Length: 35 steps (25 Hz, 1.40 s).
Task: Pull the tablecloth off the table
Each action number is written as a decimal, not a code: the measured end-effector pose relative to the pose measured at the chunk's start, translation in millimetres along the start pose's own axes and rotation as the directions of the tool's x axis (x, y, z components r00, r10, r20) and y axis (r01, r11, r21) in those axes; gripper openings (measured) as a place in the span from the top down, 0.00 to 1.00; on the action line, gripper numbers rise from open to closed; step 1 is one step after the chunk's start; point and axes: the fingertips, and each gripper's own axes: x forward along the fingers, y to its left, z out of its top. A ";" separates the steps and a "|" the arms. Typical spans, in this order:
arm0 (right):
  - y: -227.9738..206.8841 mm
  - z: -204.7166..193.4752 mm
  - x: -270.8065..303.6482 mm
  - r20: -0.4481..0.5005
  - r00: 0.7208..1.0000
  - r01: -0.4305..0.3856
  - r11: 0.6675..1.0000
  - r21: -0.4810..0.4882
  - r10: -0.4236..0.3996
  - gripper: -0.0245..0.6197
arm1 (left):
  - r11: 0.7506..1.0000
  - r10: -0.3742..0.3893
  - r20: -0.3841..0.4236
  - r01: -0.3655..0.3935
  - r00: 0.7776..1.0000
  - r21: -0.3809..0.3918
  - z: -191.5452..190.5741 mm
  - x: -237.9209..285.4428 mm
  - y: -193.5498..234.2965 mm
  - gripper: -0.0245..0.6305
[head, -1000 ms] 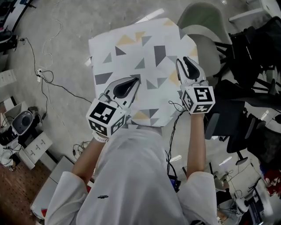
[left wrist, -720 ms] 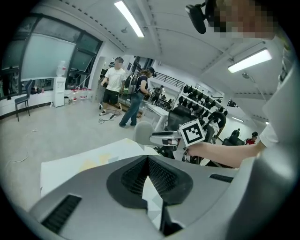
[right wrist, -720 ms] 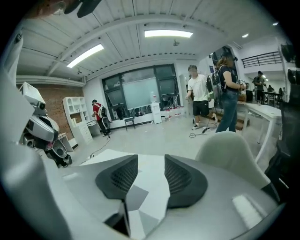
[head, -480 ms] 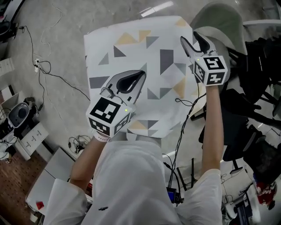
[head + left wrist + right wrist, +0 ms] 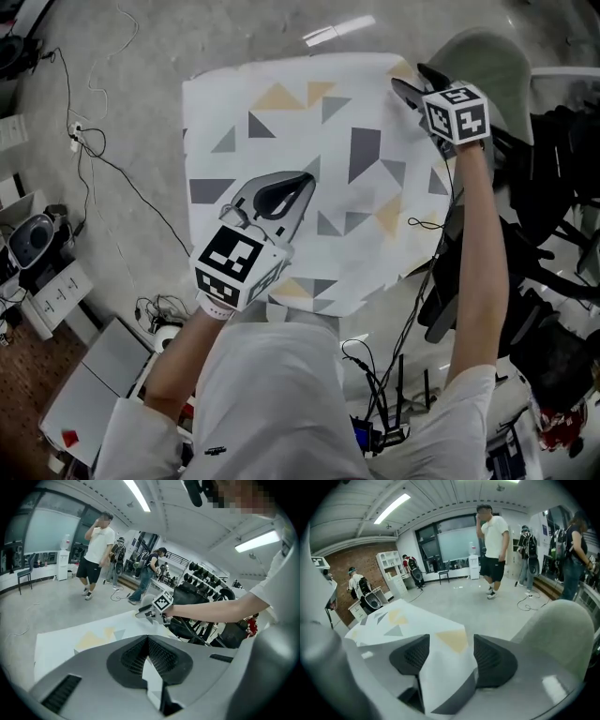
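The white tablecloth (image 5: 281, 141) with grey and yellow triangles is spread out below me, above the floor. My left gripper (image 5: 302, 180) lies over its middle with its jaws together on a sliver of the cloth (image 5: 152, 672). My right gripper (image 5: 409, 81) is stretched out to the cloth's far right corner. Its jaws are opening, and that corner of the tablecloth (image 5: 445, 667) lies loosely between the wide-apart pads (image 5: 410, 656). From the left gripper view, the right gripper (image 5: 150, 612) shows beyond the cloth (image 5: 79, 637).
A grey-green chair (image 5: 487, 52) stands just beyond the right gripper, with black chairs (image 5: 553, 187) to the right. Cables (image 5: 103, 159) trail over the floor at left, and boxes (image 5: 56, 291) sit at the lower left. Several people (image 5: 492, 545) stand further off in the room.
The right gripper has travelled away from me to the cloth's far right corner and its jaws have spread. The cloth now lies wider and flatter. The left gripper has barely moved.
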 end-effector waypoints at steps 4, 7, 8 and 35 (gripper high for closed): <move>1.0 -11.1 18.5 -0.076 0.994 -0.068 0.996 0.061 0.072 0.46 | 1.000 0.000 -0.011 0.000 1.000 0.000 -7.8 -8.9 3.4 0.95; 4.8 -10.7 19.3 -0.088 0.988 -0.113 0.987 0.114 0.123 0.46 | 1.000 -0.004 -0.009 0.004 1.000 0.000 -8.7 -13.9 4.1 0.95; 5.0 -9.8 18.3 -0.095 0.988 -0.114 0.988 0.101 0.124 0.50 | 1.000 -0.005 -0.010 0.005 1.000 0.001 -9.1 -14.1 4.1 0.95; 118.4 85.8 -142.7 0.184 0.979 -0.055 0.985 -0.163 0.085 0.94 | 0.992 -0.022 0.019 0.020 1.000 0.127 9.6 -57.3 -9.9 0.83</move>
